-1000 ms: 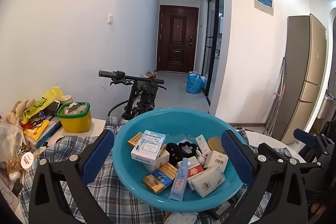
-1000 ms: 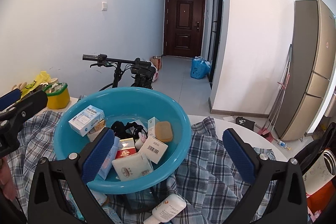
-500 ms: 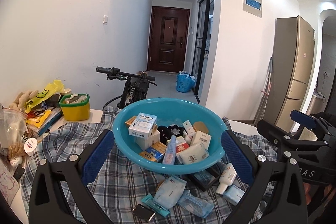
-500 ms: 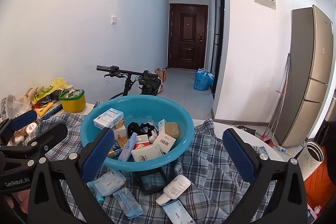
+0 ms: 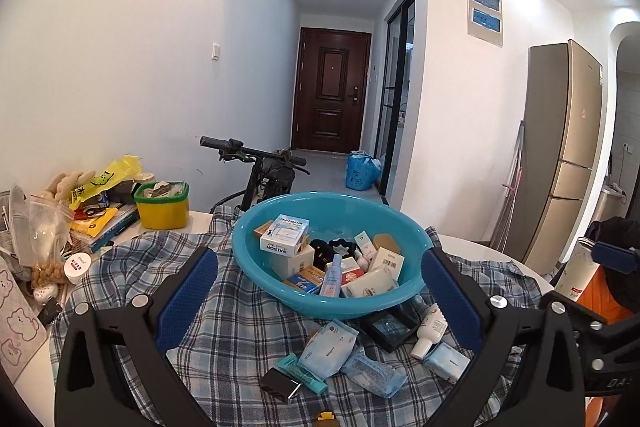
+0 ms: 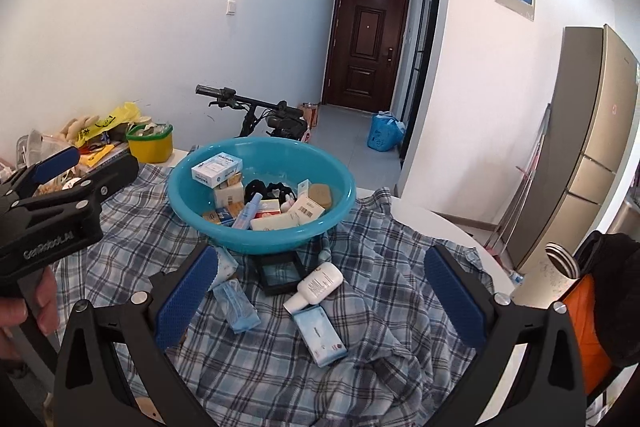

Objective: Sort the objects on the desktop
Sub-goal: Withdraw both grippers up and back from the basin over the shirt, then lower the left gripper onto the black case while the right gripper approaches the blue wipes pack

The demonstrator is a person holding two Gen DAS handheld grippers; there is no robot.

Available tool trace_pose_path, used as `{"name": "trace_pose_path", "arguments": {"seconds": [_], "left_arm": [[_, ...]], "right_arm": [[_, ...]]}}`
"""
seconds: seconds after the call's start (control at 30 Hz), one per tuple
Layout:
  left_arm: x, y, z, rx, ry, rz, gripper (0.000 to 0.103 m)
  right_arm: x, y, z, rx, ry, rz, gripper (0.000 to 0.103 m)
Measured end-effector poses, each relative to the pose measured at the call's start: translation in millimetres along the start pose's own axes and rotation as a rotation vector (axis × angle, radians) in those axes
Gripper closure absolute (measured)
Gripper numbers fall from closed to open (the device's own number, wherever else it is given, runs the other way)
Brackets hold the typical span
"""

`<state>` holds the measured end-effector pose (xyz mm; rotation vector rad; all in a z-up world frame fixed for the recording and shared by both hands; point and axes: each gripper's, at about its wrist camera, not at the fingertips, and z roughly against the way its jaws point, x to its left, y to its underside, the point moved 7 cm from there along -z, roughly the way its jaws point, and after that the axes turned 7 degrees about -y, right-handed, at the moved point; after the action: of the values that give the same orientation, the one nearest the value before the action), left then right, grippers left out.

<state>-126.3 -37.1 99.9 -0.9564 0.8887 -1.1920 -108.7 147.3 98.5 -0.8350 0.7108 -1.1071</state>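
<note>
A blue plastic basin (image 5: 280,287) (image 6: 192,211) full of small boxes, a bottle and packets sits on a plaid cloth (image 5: 224,331) (image 6: 380,291). In front of it lie a white bottle (image 5: 430,329) (image 6: 318,285), a black frame (image 6: 278,273), tissue packs (image 5: 328,349) (image 6: 322,337) and a clear pouch (image 6: 236,307). My left gripper (image 5: 318,299) is open, held back from the basin with nothing between its fingers. My right gripper (image 6: 320,299) is also open and empty, above the loose items. The left gripper body (image 6: 52,211) shows at left in the right wrist view, a hand below it.
A yellow tub (image 5: 162,205), books, bags and a small jar (image 5: 77,265) crowd the table's left side. A bicycle (image 5: 260,167) stands behind the table. A tumbler (image 6: 554,269) and orange bag are at right. The table's white edge (image 6: 440,223) curves at right.
Both grippers have pulled back and risen from the basin; it now looks smaller and the loose items in front of it have come into view. Both stay open.
</note>
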Motion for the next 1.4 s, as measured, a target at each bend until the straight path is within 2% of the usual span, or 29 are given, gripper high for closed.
{"name": "trace_pose_path", "arguments": {"seconds": [0.33,0.43,0.57,0.73,0.83,0.97,1.17,1.4], "left_arm": [[-4,17,-14,0.035,-0.022,-0.023,0.0],[-5,19,-19,0.046,-0.021,-0.017,0.0],[-10,20,-18,0.05,0.0,-0.019,0.0],[-12,23,-14,0.033,-0.005,-0.05,0.0],[-7,27,-16,0.049,-0.003,-0.021,0.0],[-1,33,-12,0.058,0.008,0.012,0.0],[12,62,-14,0.166,-0.001,0.012,0.0],[21,103,-10,0.246,-0.038,-0.056,0.0]], "right_arm": [[-11,7,45,-0.015,-0.145,-0.129,0.0],[-11,0,46,-0.036,-0.16,-0.112,0.0],[-15,-2,40,-0.002,-0.188,-0.138,0.0],[-13,4,38,-0.005,-0.177,-0.148,0.0],[-7,12,31,0.017,-0.18,-0.138,0.0],[-5,20,27,0.011,-0.133,-0.128,0.0],[6,48,13,0.07,-0.147,-0.125,0.0],[17,90,-5,0.134,-0.153,-0.141,0.0]]}}
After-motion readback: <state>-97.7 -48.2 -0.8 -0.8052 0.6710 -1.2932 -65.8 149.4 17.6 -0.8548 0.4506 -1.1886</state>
